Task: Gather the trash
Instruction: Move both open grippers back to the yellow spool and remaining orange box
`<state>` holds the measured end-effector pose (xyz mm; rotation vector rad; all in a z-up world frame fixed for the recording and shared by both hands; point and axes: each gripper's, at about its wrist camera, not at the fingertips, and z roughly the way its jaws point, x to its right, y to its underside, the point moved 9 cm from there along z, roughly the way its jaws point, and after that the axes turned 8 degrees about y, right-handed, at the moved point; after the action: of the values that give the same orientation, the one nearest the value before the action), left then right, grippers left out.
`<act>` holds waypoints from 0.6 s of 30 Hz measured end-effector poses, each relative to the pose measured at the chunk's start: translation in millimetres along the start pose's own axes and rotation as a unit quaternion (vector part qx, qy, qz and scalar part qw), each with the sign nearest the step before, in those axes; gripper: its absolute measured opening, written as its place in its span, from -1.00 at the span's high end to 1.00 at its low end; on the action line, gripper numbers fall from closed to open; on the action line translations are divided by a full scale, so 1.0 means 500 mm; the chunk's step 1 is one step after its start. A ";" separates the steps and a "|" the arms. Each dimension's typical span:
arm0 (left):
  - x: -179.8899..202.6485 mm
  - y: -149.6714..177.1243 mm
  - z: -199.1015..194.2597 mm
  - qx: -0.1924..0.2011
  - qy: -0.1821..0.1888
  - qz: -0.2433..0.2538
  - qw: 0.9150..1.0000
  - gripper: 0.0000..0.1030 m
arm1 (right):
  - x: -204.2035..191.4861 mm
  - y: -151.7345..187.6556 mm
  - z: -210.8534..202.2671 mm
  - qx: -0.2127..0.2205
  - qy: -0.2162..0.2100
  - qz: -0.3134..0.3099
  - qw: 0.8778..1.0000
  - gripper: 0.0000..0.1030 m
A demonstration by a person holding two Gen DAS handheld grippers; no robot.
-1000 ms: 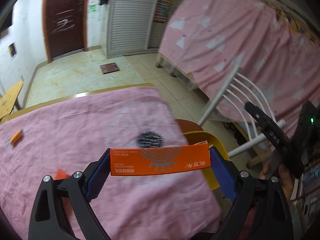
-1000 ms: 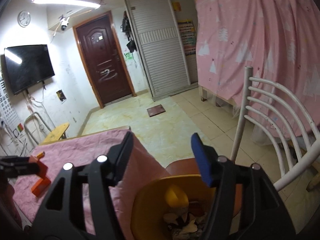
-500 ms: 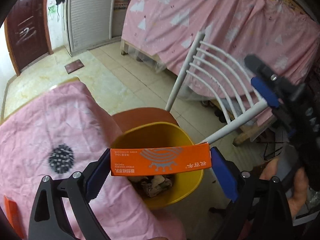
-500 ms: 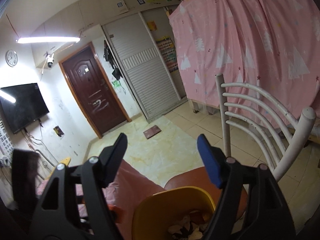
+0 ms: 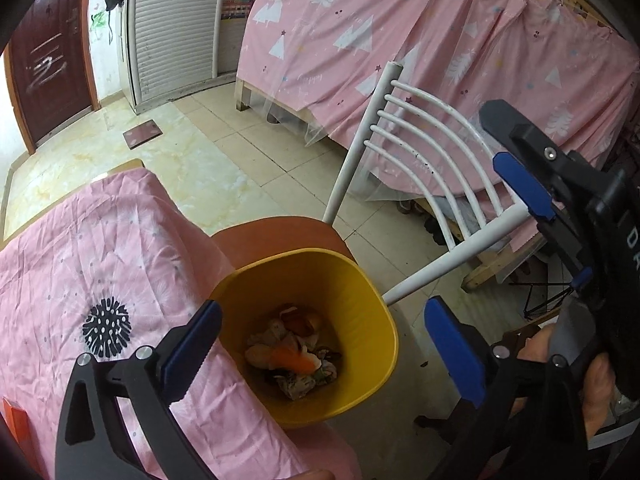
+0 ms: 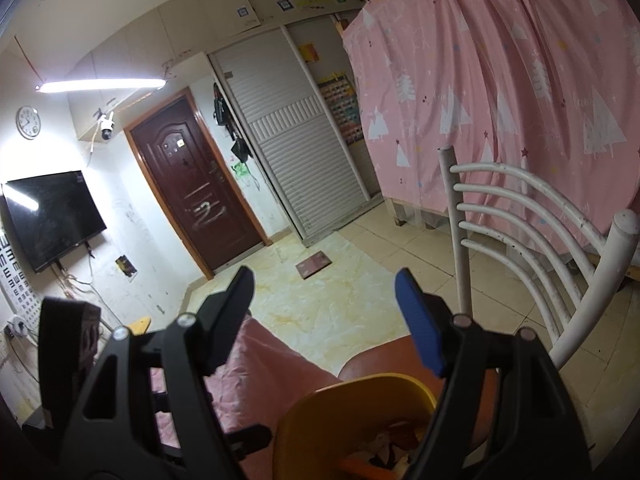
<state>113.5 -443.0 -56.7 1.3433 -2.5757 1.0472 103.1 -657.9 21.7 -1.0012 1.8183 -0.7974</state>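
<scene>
A yellow bin (image 5: 360,292) stands on an orange-brown chair seat beside the pink-covered table (image 5: 80,264). Crumpled trash and the orange box (image 5: 292,356) lie inside it. My left gripper (image 5: 320,340) is open and empty, right above the bin. My right gripper (image 6: 324,308) is open and empty, held higher at the bin's right; it shows in the left wrist view (image 5: 528,184). The bin's rim also shows in the right wrist view (image 6: 360,396). Another orange piece (image 5: 16,420) lies on the table at the left edge.
A white metal chair back (image 5: 432,152) rises right behind the bin. A pink curtain (image 5: 440,40) hangs at the right. Tiled floor (image 5: 224,152) with a small dark mat (image 5: 142,134) leads to a brown door (image 6: 196,192) and a shuttered cabinet (image 6: 296,140).
My left gripper has opened over the bin and the orange box has dropped out of it into the trash. The right gripper stayed open and tilted up slightly.
</scene>
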 end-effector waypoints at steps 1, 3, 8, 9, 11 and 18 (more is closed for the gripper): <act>-0.003 0.001 -0.002 0.000 -0.001 -0.002 1.000 -0.82 | 0.001 0.000 0.001 -0.001 0.000 0.001 1.000 -0.36; -0.012 0.003 -0.008 0.001 -0.002 -0.007 1.000 -0.82 | -0.001 0.000 0.004 -0.002 0.002 -0.001 1.000 -0.36; -0.044 0.006 -0.047 0.014 -0.006 -0.016 1.000 -0.82 | -0.022 0.007 0.007 -0.006 -0.002 -0.013 1.000 -0.36; -0.054 0.007 -0.058 0.018 -0.008 -0.018 1.000 -0.82 | -0.027 0.009 0.008 -0.007 -0.003 -0.016 1.000 -0.37; -0.076 0.007 -0.081 0.027 -0.018 -0.023 0.999 -0.82 | -0.043 0.017 0.012 -0.011 -0.006 -0.024 1.000 -0.37; -0.189 0.006 -0.167 0.054 -0.048 -0.062 0.995 -0.82 | -0.119 0.058 0.034 -0.031 -0.026 -0.071 0.997 -0.47</act>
<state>148.8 -325.9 -26.5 1.5936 -2.4947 1.1437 126.4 -594.1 14.3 -1.1913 1.7515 -0.7950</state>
